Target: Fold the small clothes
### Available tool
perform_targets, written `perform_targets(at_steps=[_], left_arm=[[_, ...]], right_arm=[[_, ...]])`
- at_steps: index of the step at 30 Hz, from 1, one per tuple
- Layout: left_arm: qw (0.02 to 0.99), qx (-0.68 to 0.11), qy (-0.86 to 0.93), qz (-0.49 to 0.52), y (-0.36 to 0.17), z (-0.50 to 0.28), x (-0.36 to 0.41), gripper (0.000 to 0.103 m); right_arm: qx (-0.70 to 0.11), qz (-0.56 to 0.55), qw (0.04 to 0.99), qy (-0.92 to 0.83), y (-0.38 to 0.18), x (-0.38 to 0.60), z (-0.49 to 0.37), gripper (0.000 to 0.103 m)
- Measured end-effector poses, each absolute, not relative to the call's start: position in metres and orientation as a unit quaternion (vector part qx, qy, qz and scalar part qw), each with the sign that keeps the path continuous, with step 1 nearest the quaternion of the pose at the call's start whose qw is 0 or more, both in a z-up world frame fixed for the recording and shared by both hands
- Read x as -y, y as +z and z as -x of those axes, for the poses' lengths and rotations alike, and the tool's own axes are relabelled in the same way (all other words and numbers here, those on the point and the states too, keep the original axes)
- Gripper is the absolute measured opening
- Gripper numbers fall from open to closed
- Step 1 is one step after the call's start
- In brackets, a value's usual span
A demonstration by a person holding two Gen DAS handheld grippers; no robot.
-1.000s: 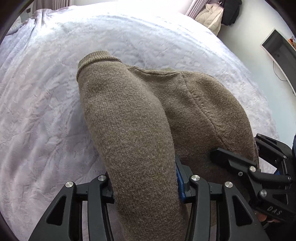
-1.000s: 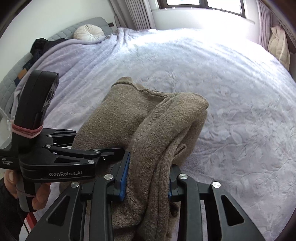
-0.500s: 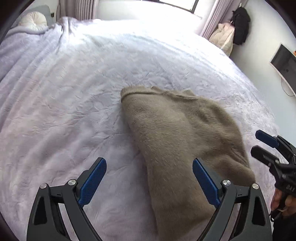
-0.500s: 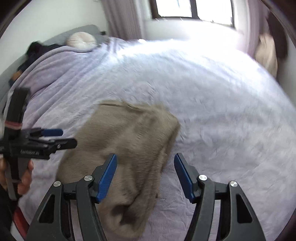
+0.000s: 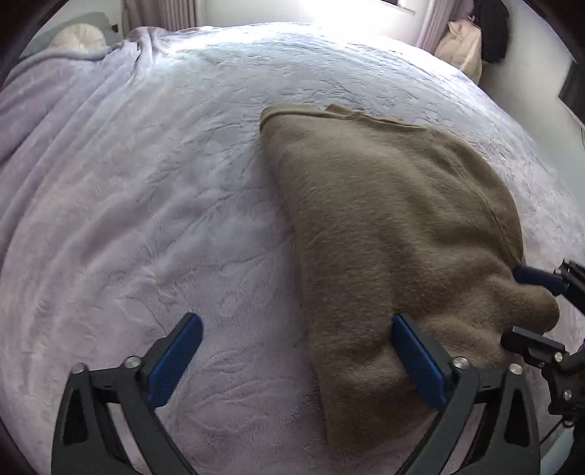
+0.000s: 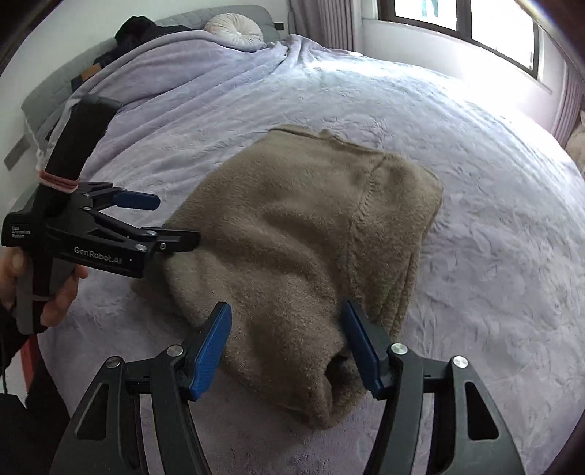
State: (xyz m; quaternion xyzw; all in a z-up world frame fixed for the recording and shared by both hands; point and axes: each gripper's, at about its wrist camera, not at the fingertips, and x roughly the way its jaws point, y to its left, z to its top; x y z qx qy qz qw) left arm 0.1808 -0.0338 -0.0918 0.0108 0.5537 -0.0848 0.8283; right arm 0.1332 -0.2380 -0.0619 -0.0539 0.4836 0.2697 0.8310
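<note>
A brown knitted sweater (image 5: 384,219) lies folded in a lump on the lilac bedspread (image 5: 146,182); it also shows in the right wrist view (image 6: 292,237). My left gripper (image 5: 296,350) is open and empty, its right finger beside the sweater's near edge; it also shows in the right wrist view (image 6: 164,219). My right gripper (image 6: 287,336) is open and empty, its jaws either side of the sweater's near end. It shows at the right edge of the left wrist view (image 5: 526,303), next to the sweater.
A round white cushion (image 6: 236,31) and dark clothes (image 6: 142,31) lie at the bed's head. A window (image 6: 464,25) is behind. A beige jacket (image 5: 460,44) hangs by the wall at far right.
Both grippers have opened and let go of the sweater, which has dropped onto the bed. Both have pulled back and up from it.
</note>
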Motion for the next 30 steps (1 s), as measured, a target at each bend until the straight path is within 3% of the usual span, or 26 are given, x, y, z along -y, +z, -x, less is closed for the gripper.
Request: perform_targets(at_steps=[5, 12, 22, 30], left_arm=[[0.812, -0.574, -0.097, 0.04, -0.091, -0.188, 0.02, 0.103], [0.844, -0.526, -0.097, 0.033, -0.035, -0.226, 0.039, 0.103], [0.771, -0.633, -0.069, 0.025, -0.116, -0.332, 0.077, 0.103], [0.774, -0.627, -0.083, 0.019, -0.126, -0.344, 0.076, 0.103]], right_arm=[[-0.478, 0.077, 0.834, 0.266, -0.067, 0.231, -0.134, 0.066], [-0.428, 0.071, 0.86, 0.269, -0.012, 0.241, -0.161, 0.069], [-0.516, 0.096, 0.806, 0.272, -0.078, 0.231, -0.266, 0.068], [-0.523, 0.05, 0.808, 0.266, -0.094, 0.242, -0.293, 0.068]])
